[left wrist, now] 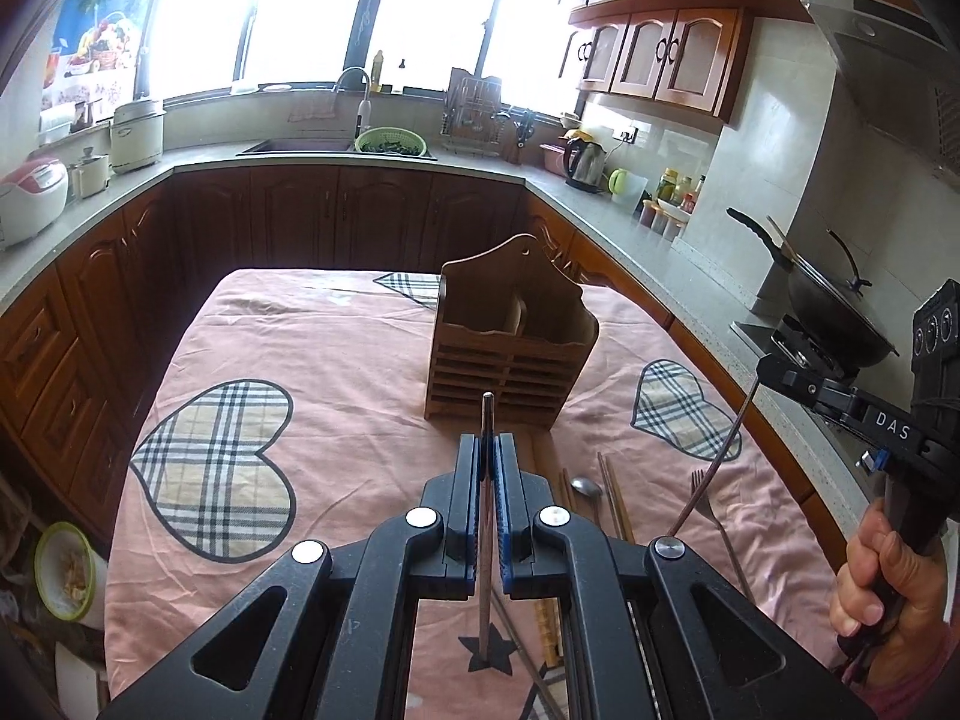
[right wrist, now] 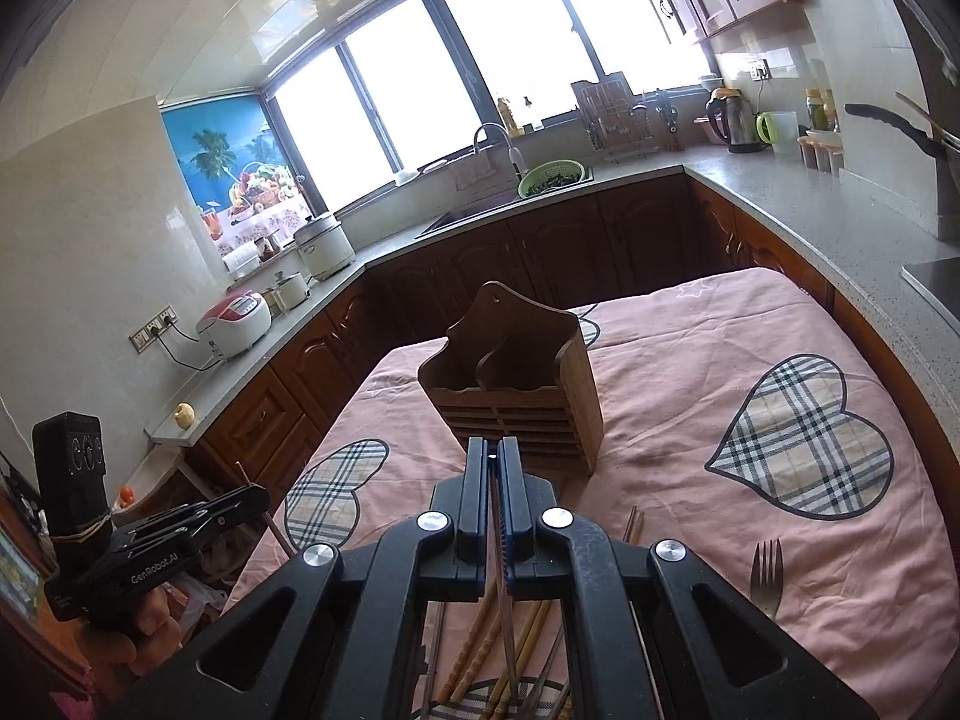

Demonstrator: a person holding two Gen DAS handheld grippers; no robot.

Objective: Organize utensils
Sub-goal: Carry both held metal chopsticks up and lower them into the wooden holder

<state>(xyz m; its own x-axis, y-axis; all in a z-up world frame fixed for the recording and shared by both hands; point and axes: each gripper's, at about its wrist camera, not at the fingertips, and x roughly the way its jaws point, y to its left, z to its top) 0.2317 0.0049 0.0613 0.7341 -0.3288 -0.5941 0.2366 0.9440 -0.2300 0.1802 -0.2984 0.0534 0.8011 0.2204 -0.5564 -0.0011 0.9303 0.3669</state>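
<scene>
A wooden utensil holder (left wrist: 510, 339) with two compartments stands upright on the pink cloth, also in the right wrist view (right wrist: 516, 384). My left gripper (left wrist: 487, 444) is shut on a metal chopstick (left wrist: 485, 540), held just short of the holder. My right gripper (right wrist: 493, 450) is shut on a thin metal utensil (right wrist: 503, 588); in the left wrist view it (left wrist: 759, 369) hangs at the right with the utensil's handle (left wrist: 717, 462) slanting down. A fork (right wrist: 767, 576), a spoon (left wrist: 587, 487) and wooden chopsticks (right wrist: 480, 648) lie on the cloth.
The pink cloth with plaid hearts (left wrist: 216, 468) covers the table. Kitchen counters wrap around it, with a wok (left wrist: 834, 312) on the stove at the right and a rice cooker (right wrist: 237, 324) at the left. A plate (left wrist: 60, 570) lies on the floor at the left.
</scene>
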